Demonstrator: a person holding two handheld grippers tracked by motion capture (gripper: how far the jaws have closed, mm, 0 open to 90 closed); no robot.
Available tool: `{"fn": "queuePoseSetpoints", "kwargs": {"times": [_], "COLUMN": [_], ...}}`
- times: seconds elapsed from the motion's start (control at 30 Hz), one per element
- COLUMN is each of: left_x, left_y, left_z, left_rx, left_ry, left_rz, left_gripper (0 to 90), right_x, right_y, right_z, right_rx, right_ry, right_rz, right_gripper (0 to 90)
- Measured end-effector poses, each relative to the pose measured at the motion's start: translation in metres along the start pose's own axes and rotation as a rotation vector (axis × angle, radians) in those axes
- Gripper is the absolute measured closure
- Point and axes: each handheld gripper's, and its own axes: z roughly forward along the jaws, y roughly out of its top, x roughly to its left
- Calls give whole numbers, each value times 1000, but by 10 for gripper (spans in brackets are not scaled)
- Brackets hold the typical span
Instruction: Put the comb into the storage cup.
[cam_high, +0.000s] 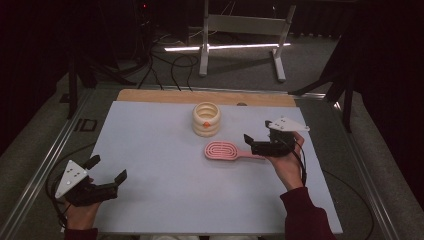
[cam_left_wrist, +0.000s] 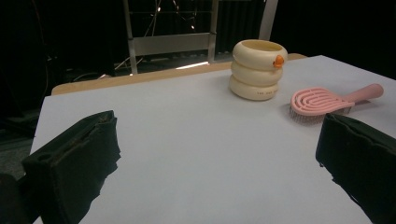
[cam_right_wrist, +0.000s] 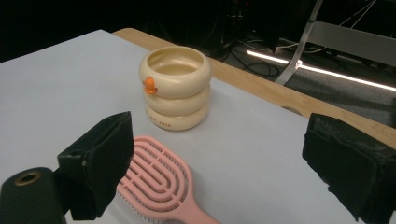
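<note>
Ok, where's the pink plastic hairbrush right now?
In the high view, the pink plastic hairbrush lies right of centre, just in front of the cream ringed cup.

Your matte black two-jaw left gripper (cam_high: 109, 170) and right gripper (cam_high: 257, 134) each carry a grey three-cornered plate, trailing black cables; your sleeves are dark maroon.

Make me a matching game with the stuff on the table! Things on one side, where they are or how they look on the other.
Things:
1. hairbrush
2. ringed cup
3. left tongs
4. right tongs

Descriptions:
A. cream, with an orange knob
B. open, over the brush handle
C. pink, lying flat
D. open, near the table's front left corner

Pairs: 1-C, 2-A, 3-D, 4-B
</note>
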Motion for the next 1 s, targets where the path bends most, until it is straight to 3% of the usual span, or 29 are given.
{"fn": "queuePoseSetpoints", "kwargs": {"times": [0.57, 1.0], "left_x": [0, 0], "left_y": [0, -1], "left_z": [1, 1], "left_rx": [1, 5], "left_ry": [1, -1], "left_rz": [-2, -1], "left_gripper": [3, 3], "right_x": [-10, -17], "right_y": [-4, -15], "right_z": [17, 38], "right_rx": [52, 139], "right_ry": [0, -34], "right_rz": [37, 30], "right_gripper": [106, 261]}}
